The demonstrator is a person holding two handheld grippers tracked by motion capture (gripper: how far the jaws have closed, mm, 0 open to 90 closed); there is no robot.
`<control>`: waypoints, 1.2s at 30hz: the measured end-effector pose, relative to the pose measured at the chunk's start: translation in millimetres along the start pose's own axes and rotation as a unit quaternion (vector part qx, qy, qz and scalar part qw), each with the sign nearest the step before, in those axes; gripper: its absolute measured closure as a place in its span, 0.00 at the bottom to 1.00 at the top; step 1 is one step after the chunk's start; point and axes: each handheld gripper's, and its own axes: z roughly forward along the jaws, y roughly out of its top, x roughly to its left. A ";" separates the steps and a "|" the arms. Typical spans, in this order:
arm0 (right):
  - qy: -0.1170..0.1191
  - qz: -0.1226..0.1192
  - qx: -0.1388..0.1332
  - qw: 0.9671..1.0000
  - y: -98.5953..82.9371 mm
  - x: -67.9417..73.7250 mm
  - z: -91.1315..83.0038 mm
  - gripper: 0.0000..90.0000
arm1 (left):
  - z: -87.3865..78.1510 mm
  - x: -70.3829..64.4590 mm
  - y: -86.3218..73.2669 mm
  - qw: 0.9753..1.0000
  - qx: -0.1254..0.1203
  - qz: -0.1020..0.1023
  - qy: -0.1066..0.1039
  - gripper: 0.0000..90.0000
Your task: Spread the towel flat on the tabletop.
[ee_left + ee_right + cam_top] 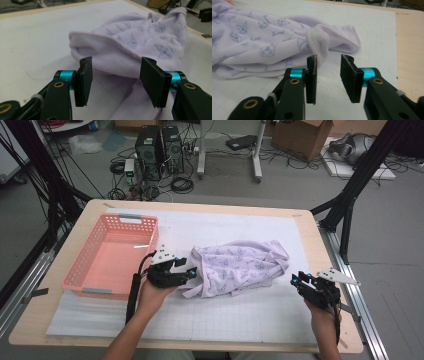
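A crumpled pale lilac garment (240,267) printed with small cat faces lies in the middle of the white mat. My left gripper (192,270) is at the garment's left edge, open, its jaws straddling a fold of the cloth (130,50) without closing on it. My right gripper (297,281) sits just off the garment's right end, open, with a ribbed cuff (319,40) lying in front of its jaws and nothing between them.
A pink plastic basket (80,270) stands empty at the left of the mat (250,315). The wooden table edge (345,320) runs close to my right hand. Computers, cables and boxes sit on the floor beyond the table.
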 end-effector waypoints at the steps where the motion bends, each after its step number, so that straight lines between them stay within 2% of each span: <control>1: 0.003 -0.001 -0.002 1.000 -1.5 2.1 -3.2 0.73 | -1.5 -1.1 -5.0 1.000 0.006 0.000 -0.003 0.49; 4: 0.022 -0.010 0.010 1.000 -6.2 12.8 -5.6 0.74 | -3.3 -5.4 -18.7 1.000 0.026 -0.004 -0.012 0.48; 7: 0.053 -0.033 0.034 0.997 -11.8 29.5 2.4 0.75 | -4.5 -12.4 -29.8 0.999 0.036 -0.004 -0.020 0.45; 10: 0.084 -0.054 0.059 0.993 -16.8 49.3 13.5 0.75 | -4.9 -22.4 -35.5 0.999 0.037 -0.002 -0.034 0.44; 13: 0.108 -0.079 0.081 0.988 -19.2 68.1 27.3 0.73 | -5.5 -31.3 -36.7 0.999 0.039 0.009 -0.033 0.44; 17: 0.132 -0.103 0.095 0.981 -15.1 92.1 48.4 0.70 | -5.5 -33.9 -35.3 0.998 0.035 0.013 -0.041 0.44; 19: 0.147 -0.109 0.102 0.978 -11.4 106.0 65.5 0.67 | -3.7 -34.8 -34.0 0.998 0.035 0.013 -0.051 0.45; 21: 0.153 -0.113 0.114 0.975 -9.8 118.7 80.8 0.62 | -0.3 -36.3 -32.7 0.996 0.038 0.016 -0.075 0.51; 23: 0.136 -0.135 0.113 0.975 -9.2 129.5 89.9 0.61 | 6.6 -40.7 -30.8 0.995 0.048 0.020 -0.087 0.52; 25: 0.139 -0.144 0.115 0.973 -7.2 130.6 91.9 0.68 | 16.3 -46.4 -29.1 0.994 0.055 0.023 -0.088 0.50; 27: 0.152 -0.154 0.116 0.969 -7.6 129.9 89.7 0.91 | 28.1 -52.1 -28.2 0.994 0.072 0.033 -0.080 0.51; 28: 0.150 -0.165 0.117 0.968 -7.9 131.0 87.8 0.93 | 32.6 -54.5 -27.9 0.994 0.083 0.038 -0.066 0.57; 29: 0.150 -0.171 0.118 0.967 -8.1 130.9 86.3 0.94 | 34.7 -55.6 -27.7 0.994 0.088 0.042 -0.055 0.72; 30: 0.160 -0.168 0.122 0.965 -8.0 128.3 84.5 0.95 | 34.2 -55.2 -26.8 0.995 0.081 0.031 -0.052 0.82; 31: 0.167 -0.162 0.126 0.964 -8.4 124.7 81.3 0.95 | 31.7 -54.0 -25.7 0.996 0.071 0.013 -0.055 0.85; 32: 0.171 -0.160 0.130 0.964 -9.7 120.3 75.9 0.95 | 27.2 -52.0 -24.3 0.996 0.062 0.002 -0.060 0.86; 34: 0.183 -0.157 0.128 0.962 -14.2 109.5 60.7 0.95 | 16.1 -46.9 -22.2 0.996 0.052 -0.007 -0.066 0.86; 36: 0.184 -0.155 0.127 0.962 -20.4 97.6 42.6 0.95 | 4.6 -40.4 -21.6 0.996 0.047 -0.019 -0.075 0.87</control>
